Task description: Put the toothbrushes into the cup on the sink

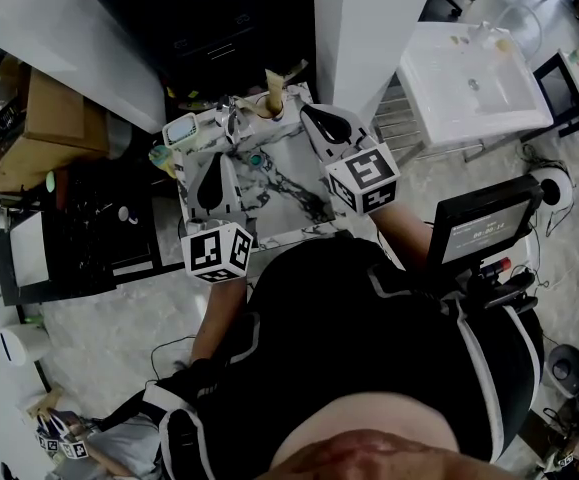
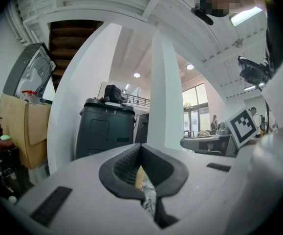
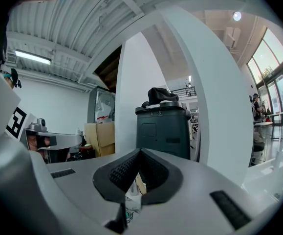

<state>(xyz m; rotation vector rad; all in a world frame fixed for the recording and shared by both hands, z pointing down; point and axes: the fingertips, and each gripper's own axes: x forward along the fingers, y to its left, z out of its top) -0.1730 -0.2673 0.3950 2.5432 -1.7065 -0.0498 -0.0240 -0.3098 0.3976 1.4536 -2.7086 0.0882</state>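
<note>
The left gripper [image 2: 141,150] and right gripper [image 3: 140,153] are both clenching shut on nothing, pointing level toward a dark bin [image 2: 104,131] standing ahead of them.

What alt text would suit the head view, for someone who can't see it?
Seen from above, a person holds two shut tools, the left tool and the right tool, over a small marbled counter cluttered with small items. A white washbasin stands apart at upper right.

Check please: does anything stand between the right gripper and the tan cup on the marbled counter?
Nothing visible does. In the head view the right gripper, jaws shut and empty, lies close beside the cup, and no object shows in the gap between them.
</note>
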